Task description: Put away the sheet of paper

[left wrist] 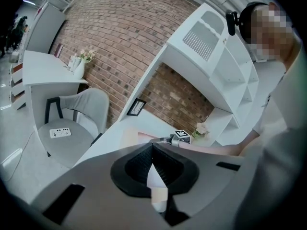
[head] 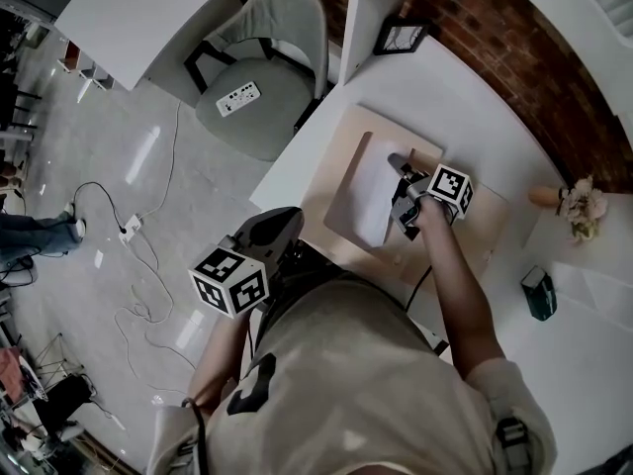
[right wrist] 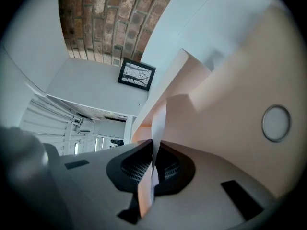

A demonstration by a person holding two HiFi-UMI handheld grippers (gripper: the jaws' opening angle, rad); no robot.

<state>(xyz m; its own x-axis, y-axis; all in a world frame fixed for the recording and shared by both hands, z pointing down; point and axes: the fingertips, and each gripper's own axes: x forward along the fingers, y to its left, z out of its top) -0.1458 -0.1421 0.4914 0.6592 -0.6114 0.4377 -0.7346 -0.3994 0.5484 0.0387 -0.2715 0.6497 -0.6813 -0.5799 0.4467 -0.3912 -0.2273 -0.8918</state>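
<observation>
White sheet of paper [head: 374,191] | thin, smooth, limp, bending where it is lifted | one edge pinched in the right tool [head: 401,206], closed on it, over the pale beige matte mat [head: 475,231] on the white tabletop [head: 465,97] | left tool [head: 277,228] closed, empty, near, off the tabletop's left edge | grasped; stowing apparently not yet done.
</observation>
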